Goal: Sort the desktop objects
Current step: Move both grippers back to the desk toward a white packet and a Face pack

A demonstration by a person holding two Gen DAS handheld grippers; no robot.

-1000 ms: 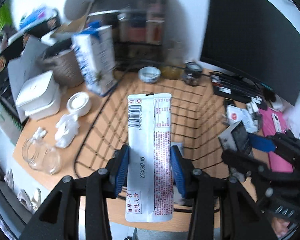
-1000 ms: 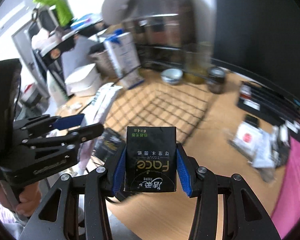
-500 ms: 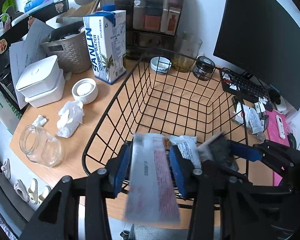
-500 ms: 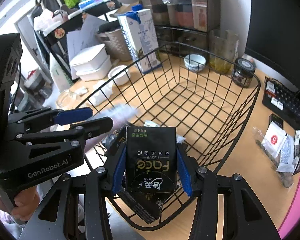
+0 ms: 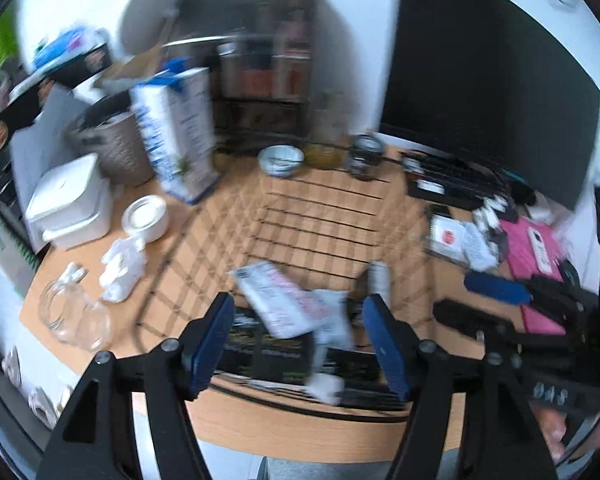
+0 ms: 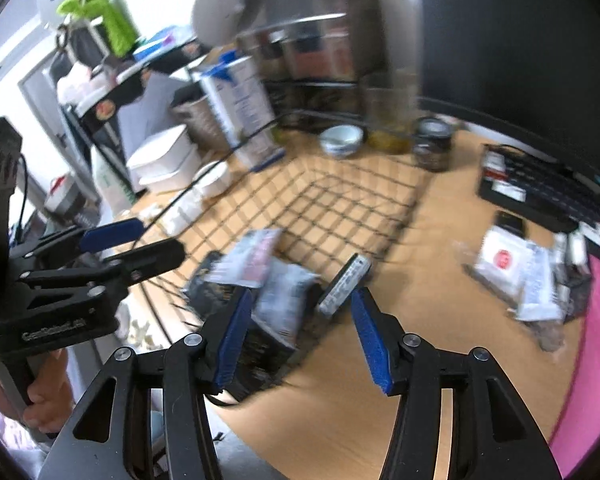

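Both views are motion-blurred. My left gripper (image 5: 300, 336) is open and empty above the near end of the black wire basket (image 5: 320, 208). A white and pink snack packet (image 5: 284, 300) lies in the basket just beyond its fingers, on other dark packets. My right gripper (image 6: 300, 332) is open and empty over the basket's (image 6: 340, 200) near right corner. The white and pink packet (image 6: 252, 256), a grey packet (image 6: 284, 296) and the dark tissue pack (image 6: 344, 280), tilted on edge, lie in the basket there. The left gripper also shows in the right wrist view (image 6: 140, 240).
A blue and white carton (image 5: 176, 136), white lidded box (image 5: 68, 200), small white dish (image 5: 146, 216), crumpled tissue (image 5: 120, 268) and glass jar (image 5: 72, 316) stand left of the basket. Loose sachets (image 6: 512, 264), a keyboard (image 6: 540, 184) and a pink mat (image 5: 536, 264) lie to the right.
Both grippers opened. The left let go of the white and pink packet and the right let go of the dark tissue pack; both now lie in the basket. Both grippers pulled back.
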